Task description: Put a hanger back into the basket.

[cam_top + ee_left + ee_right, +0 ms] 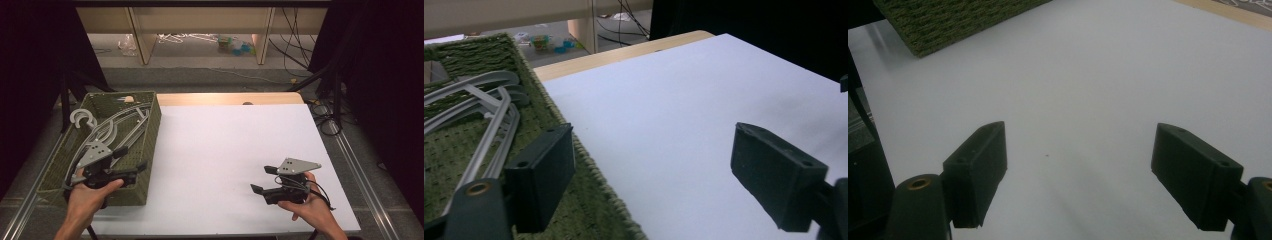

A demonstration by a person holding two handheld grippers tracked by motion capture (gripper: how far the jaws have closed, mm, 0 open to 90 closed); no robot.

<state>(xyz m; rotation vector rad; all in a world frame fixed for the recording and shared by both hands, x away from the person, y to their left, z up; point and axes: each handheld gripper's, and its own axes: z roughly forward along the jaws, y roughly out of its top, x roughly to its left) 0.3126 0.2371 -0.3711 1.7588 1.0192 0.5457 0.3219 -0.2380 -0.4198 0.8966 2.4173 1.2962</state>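
Several grey hangers (pixel 107 131) lie in the green woven basket (pixel 150 150) at 9 o'clock on the white table (pixel 225 150). Left gripper (pixel 131 161) sits over the basket's right rim, about 7 o'clock, jaws wide, nothing between them. Right gripper (pixel 262 179) rests at 5 o'clock, well apart from the basket, jaws wide and empty over bare table.

We run two matching black handheld grippers: left gripper (pixel 131 159) and right gripper (pixel 263 179). Each has blocky black jaws with small screw holes, a brass-ringed pivot, a grey three-cornered top plate with dark holes, and a black trailing cable. Forearms are bare, no sleeves.
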